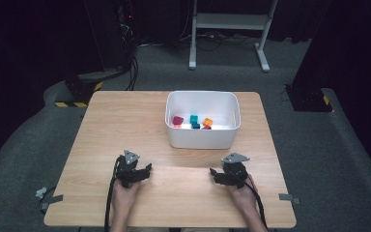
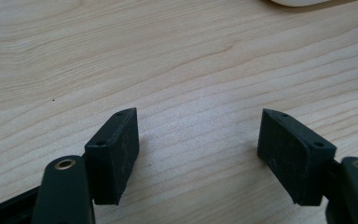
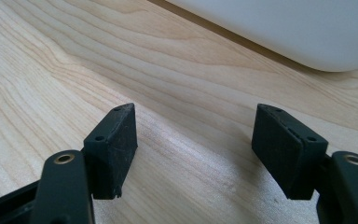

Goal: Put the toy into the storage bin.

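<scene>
Two grippers, one wood-grain worktop (image 1: 125,125), grey carpet and dark surrounds.
I see left gripper (image 1: 147,169) and right gripper (image 1: 213,172) open, empty, resting near the front edge; white bin (image 1: 202,139) with coloured blocks (image 1: 193,121) sits beyond, bare wood between.

Matt wood-grain table (image 1: 125,125), smooth white plastic bin (image 1: 203,137)

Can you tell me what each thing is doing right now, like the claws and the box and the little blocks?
Left claw: open, nothing between its jaws, low over the table.
Right claw: open, nothing between its jaws, low over the table.
White box: upright on the table, no lid, blocks inside.
Dark pink block: lying in the box.
Teal block: lying in the box.
Orange block: lying in the box.
Wooden table: bare around the box.
</scene>
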Demonstrator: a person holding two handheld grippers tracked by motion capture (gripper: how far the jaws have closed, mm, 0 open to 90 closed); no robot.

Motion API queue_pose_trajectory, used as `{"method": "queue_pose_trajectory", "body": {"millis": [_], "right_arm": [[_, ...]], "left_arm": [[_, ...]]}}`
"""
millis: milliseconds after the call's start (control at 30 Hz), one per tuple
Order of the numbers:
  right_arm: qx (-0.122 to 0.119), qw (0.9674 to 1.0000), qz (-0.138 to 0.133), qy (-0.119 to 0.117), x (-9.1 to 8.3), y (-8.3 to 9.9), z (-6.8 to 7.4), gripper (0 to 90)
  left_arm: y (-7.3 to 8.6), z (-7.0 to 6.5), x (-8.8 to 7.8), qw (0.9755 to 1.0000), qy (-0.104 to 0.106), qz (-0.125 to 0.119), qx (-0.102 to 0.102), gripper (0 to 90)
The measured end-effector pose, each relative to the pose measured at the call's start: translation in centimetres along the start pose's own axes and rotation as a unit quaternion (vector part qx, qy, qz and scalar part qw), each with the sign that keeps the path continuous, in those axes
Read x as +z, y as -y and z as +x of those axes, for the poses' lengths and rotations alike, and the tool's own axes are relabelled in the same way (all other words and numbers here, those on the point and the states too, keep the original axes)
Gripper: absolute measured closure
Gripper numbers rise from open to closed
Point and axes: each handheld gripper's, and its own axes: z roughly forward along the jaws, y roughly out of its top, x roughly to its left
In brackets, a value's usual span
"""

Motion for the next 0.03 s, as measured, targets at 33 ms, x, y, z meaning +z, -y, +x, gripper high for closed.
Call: {"method": "queue_pose_trajectory", "body": {"millis": [33], "right_arm": [[0.000,1.0000,0.000,0.000,0.00,0.00,0.00,31.0]], "left_arm": [[0.01,-0.02,0.00,1.0000,0.000,0.000,0.000,29.1]]}}
